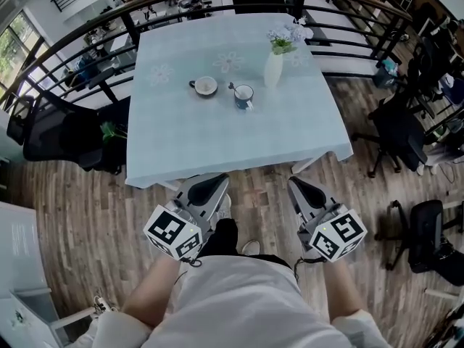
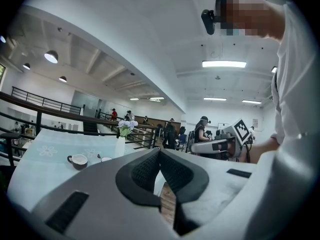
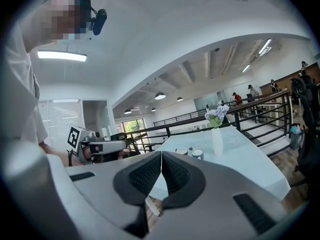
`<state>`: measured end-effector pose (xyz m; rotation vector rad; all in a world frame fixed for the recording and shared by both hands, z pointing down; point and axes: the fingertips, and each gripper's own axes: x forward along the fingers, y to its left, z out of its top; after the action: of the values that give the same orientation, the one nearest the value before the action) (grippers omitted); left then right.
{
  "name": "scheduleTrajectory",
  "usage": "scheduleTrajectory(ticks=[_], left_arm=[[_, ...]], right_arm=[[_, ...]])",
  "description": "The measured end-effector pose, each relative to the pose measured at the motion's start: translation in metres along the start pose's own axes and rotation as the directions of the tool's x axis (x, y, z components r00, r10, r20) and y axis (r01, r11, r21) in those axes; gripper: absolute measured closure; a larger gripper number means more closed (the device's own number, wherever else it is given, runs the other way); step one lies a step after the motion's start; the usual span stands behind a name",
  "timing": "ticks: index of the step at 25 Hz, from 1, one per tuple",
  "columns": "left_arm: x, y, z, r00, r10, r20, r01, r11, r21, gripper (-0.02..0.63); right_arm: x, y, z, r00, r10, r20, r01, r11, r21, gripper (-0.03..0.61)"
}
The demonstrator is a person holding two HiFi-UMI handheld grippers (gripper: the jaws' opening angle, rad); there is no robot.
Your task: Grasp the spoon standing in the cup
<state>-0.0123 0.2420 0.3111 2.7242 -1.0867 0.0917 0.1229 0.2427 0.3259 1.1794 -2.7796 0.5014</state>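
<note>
Head view: spoon (image 1: 233,88) stands in the blue cup (image 1: 244,98) mid-counter (image 1: 239,147), between a brown cup (image 1: 205,86) and a white vase (image 1: 272,69). Left tongs (image 1: 209,185) and right tongs (image 1: 305,191) hang off the near edge, well apart from the cup, both pressed together on nothing. Plan: I open one pair wide early, approach from above, and close on the handle above the rim, keeping clear of the vase.
</note>
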Motion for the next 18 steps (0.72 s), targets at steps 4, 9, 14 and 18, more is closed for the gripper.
scheduleTrajectory(ticks=[4,9,14,18], left_arm=[[0.016,0.028,-0.005,1.000,-0.008,-0.011,0.008,1.000,-0.011,0.595],[0.034,0.071,-0.004,1.000,-0.012,-0.023,0.011,0.999,-0.036,0.595],[0.051,0.119,-0.007,0.999,-0.018,-0.042,0.015,0.998,-0.060,0.595],[0.071,0.156,-0.009,0.998,-0.033,-0.059,0.029,0.997,-0.074,0.595]], right_arm=[[0.030,-0.015,0.001,1.000,-0.005,-0.010,0.005,1.000,0.010,0.557],[0.072,-0.030,0.003,1.000,-0.009,-0.030,0.010,1.000,0.028,0.557],[0.119,-0.044,0.004,0.999,-0.012,-0.052,0.015,0.999,0.044,0.557],[0.154,-0.062,0.009,0.997,-0.024,-0.074,0.027,0.998,0.050,0.557]])
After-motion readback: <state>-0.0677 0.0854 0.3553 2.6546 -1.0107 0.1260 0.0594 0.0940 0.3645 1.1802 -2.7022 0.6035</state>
